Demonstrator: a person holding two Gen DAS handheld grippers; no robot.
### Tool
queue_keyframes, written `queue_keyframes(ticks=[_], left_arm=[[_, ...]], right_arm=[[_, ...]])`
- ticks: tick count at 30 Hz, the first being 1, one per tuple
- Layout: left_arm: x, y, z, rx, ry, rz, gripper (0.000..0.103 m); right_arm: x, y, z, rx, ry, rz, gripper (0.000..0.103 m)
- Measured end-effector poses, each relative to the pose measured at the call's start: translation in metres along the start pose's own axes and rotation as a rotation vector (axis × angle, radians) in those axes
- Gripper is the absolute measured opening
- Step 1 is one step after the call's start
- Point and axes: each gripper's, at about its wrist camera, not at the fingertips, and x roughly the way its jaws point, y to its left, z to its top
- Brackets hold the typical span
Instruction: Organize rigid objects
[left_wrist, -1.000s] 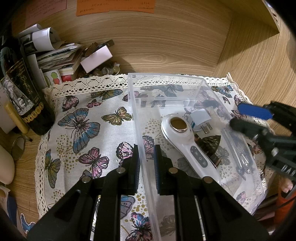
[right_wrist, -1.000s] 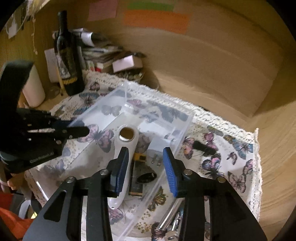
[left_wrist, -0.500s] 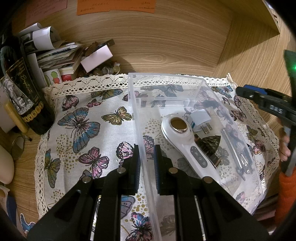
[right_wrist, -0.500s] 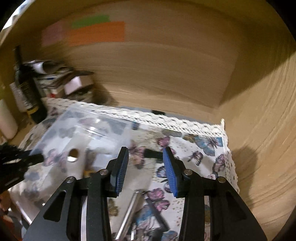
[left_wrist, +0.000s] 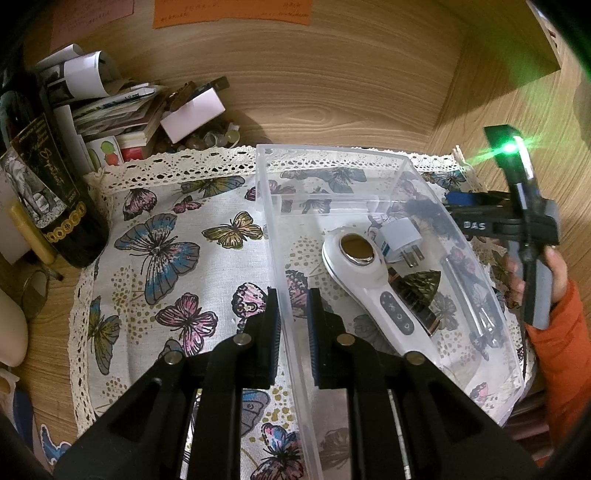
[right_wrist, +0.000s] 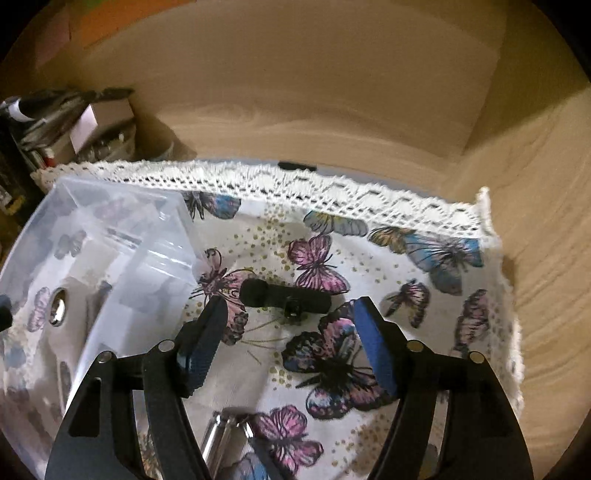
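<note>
Swinging away from the clear plastic storage bin, the right gripper has just been opening; its jaws now stand spread with nothing between them, aimed at a small black clip-on microphone lying on the butterfly-print cloth, just beyond the fingertips at twelve o'clock. Likely that piece is next for the bin. Pinching the bin's near wall, the left gripper has not budged.

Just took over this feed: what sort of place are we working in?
Likely a home desk nook: wood-panelled corner, butterfly tablecloth with lace trim, wine bottle beside stacked papers, and a clear plastic bin for small gadgets.
</note>
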Motion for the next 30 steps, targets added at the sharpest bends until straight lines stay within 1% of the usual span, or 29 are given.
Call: queue_keyframes(ticks=[3,7,8,10,14,17,22,26,30], left_arm=[[0.000,0.000,0.000,0.001,-0.001,0.001,0.012],[0.000,-0.001,0.000,0.003,-0.003,0.003,0.012],[0.001,-0.001,0.001,0.002,-0.003,0.003,0.012],[0.001,0.000,0.001,0.002,-0.003,0.003,0.012],[0.002,-0.001,0.002,0.002,-0.001,0.002,0.012],[0.002,-0.001,0.002,0.001,-0.001,0.002,0.012],[0.002,0.000,0.002,0.002,-0.001,0.002,0.012],[0.002,0.000,0.003,0.006,-0.002,0.004,0.012],[0.002,-0.001,0.003,0.010,-0.002,0.007,0.012]], right_arm=[[0.012,0.002,0.001,-0.014,0.026,0.003,0.068],[0.022,0.005,0.004,-0.020,0.030,-0.003,0.068],[0.023,0.006,0.005,-0.018,0.027,-0.006,0.066],[0.027,0.006,0.006,-0.008,0.039,0.003,0.058],[0.029,0.007,0.007,-0.002,0.025,-0.014,0.057],[0.017,0.007,0.007,0.006,0.000,-0.017,0.057],[-0.014,0.007,0.005,0.016,-0.062,-0.010,0.057],[-0.045,0.016,0.004,0.003,-0.128,0.002,0.057],[-0.082,0.029,-0.002,-0.036,-0.197,0.017,0.057]])
